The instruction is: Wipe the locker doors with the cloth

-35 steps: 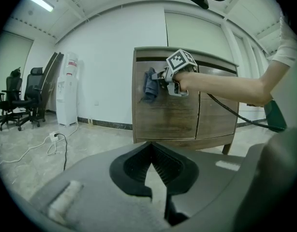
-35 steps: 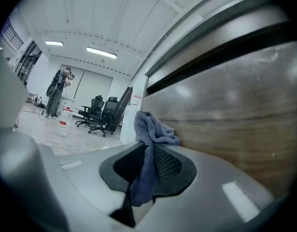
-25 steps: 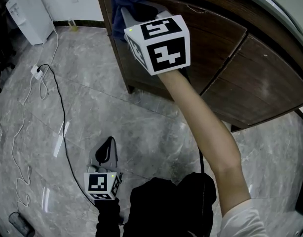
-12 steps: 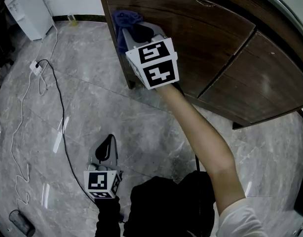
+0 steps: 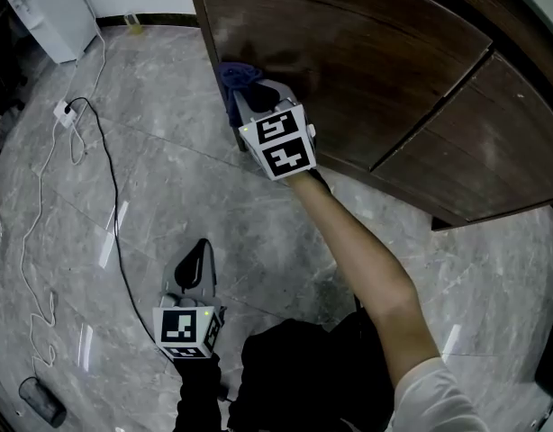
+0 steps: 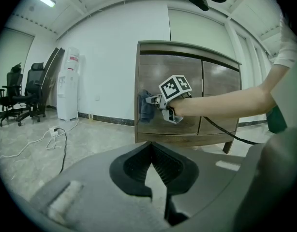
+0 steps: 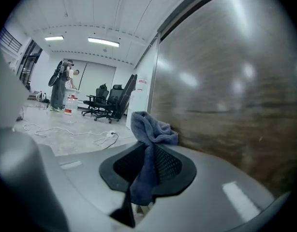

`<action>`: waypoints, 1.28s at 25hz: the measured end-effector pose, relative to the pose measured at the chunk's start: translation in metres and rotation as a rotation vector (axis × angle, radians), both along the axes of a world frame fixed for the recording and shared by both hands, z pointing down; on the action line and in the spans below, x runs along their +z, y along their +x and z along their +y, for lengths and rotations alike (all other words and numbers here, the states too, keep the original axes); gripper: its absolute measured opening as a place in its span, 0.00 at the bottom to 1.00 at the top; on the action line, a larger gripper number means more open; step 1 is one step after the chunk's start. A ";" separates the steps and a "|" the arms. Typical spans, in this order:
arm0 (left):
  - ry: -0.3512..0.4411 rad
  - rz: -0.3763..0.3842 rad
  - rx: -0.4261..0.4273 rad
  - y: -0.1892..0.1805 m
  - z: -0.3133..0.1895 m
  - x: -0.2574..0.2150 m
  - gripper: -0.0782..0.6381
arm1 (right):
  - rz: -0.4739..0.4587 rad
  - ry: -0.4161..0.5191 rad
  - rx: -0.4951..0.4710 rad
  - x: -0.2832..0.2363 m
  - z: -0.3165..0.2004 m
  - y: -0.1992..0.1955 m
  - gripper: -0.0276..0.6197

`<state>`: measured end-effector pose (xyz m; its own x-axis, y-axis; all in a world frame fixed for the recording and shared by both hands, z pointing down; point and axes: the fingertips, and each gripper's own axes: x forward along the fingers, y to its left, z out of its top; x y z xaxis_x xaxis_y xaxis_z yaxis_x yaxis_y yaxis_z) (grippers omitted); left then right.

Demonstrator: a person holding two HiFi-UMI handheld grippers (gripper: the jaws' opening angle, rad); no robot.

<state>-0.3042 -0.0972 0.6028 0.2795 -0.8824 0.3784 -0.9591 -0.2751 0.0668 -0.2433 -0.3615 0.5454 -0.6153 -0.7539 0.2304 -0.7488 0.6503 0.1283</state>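
right tool (image 5: 245, 93) clamped on the blue cloth (image 5: 231, 73), which sits bunched between its jaws and lies against the left locker door (image 5: 349, 70), close beside that door's left vertical edge. in the right gripper view the cloth (image 7: 151, 132) rises above the jaw tips, with the dark wood filling the right side and an open room to the left. a slanted seam (image 5: 430, 106) divides this door from the right locker door (image 5: 493, 160); most of both faces lies to the right of the cloth. left tool (image 5: 197, 257), jaws together on nothing, hangs low over the grey floor (image 5: 285, 232), well apart from the doors. a black cable (image 5: 112, 196) runs across the floor to its left, and a white appliance (image 5: 42, 16) stands at the far wall.
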 end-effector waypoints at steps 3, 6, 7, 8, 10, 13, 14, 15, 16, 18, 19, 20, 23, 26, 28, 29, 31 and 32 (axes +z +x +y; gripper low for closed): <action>-0.001 -0.004 -0.005 -0.003 -0.002 0.003 0.11 | 0.004 -0.042 0.001 0.027 -0.001 -0.003 0.14; -0.006 -0.002 -0.010 -0.005 -0.003 0.006 0.11 | 0.016 -0.102 0.005 0.059 -0.002 -0.007 0.14; -0.009 -0.003 -0.011 -0.005 -0.003 0.007 0.11 | 0.017 -0.125 0.007 0.069 -0.002 -0.007 0.14; -0.013 -0.004 -0.011 -0.005 -0.002 0.008 0.11 | 0.016 -0.145 0.010 0.077 -0.001 -0.008 0.14; -0.019 -0.004 -0.013 -0.006 -0.001 0.008 0.11 | 0.016 -0.176 0.017 0.091 -0.001 -0.008 0.14; -0.032 -0.002 -0.023 -0.009 -0.001 0.012 0.11 | 0.039 -0.203 0.020 0.110 -0.002 -0.011 0.14; -0.032 -0.003 -0.024 -0.009 -0.002 0.013 0.11 | 0.048 -0.210 0.020 0.116 -0.003 -0.012 0.14; -0.029 -0.006 -0.024 -0.010 -0.003 0.012 0.11 | 0.054 -0.217 0.019 0.122 -0.003 -0.013 0.14; -0.025 -0.007 -0.023 -0.010 -0.004 0.012 0.11 | 0.058 -0.223 0.019 0.127 -0.003 -0.013 0.14; -0.026 -0.005 -0.024 -0.010 -0.004 0.011 0.11 | 0.063 -0.236 0.020 0.135 -0.003 -0.013 0.14; -0.028 -0.003 -0.026 -0.010 -0.003 0.012 0.11 | 0.063 -0.243 0.022 0.137 -0.002 -0.013 0.14; -0.029 -0.001 -0.029 -0.011 -0.002 0.012 0.11 | 0.060 -0.251 0.024 0.139 -0.002 -0.014 0.14; -0.023 0.000 -0.030 -0.012 -0.003 0.010 0.11 | 0.048 -0.257 0.028 0.132 -0.001 -0.014 0.14; -0.026 0.004 -0.026 -0.011 -0.002 0.012 0.11 | 0.042 -0.223 0.022 0.114 -0.003 -0.015 0.14; -0.026 0.005 -0.023 -0.011 0.000 0.012 0.11 | 0.024 -0.198 0.020 0.095 -0.004 -0.015 0.14; -0.024 0.005 -0.021 -0.011 0.000 0.012 0.11 | 0.014 -0.182 0.020 0.084 -0.004 -0.016 0.14; -0.021 0.005 -0.017 -0.010 0.001 0.011 0.11 | -0.002 -0.141 0.021 0.058 -0.004 -0.016 0.14; -0.019 0.005 -0.016 -0.009 0.001 0.009 0.11 | -0.005 -0.113 0.021 0.044 -0.004 -0.016 0.14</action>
<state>-0.3136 -0.0961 0.6119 0.2678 -0.8793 0.3939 -0.9629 -0.2588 0.0770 -0.2590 -0.3655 0.5893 -0.6013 -0.7358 0.3115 -0.7626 0.6449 0.0513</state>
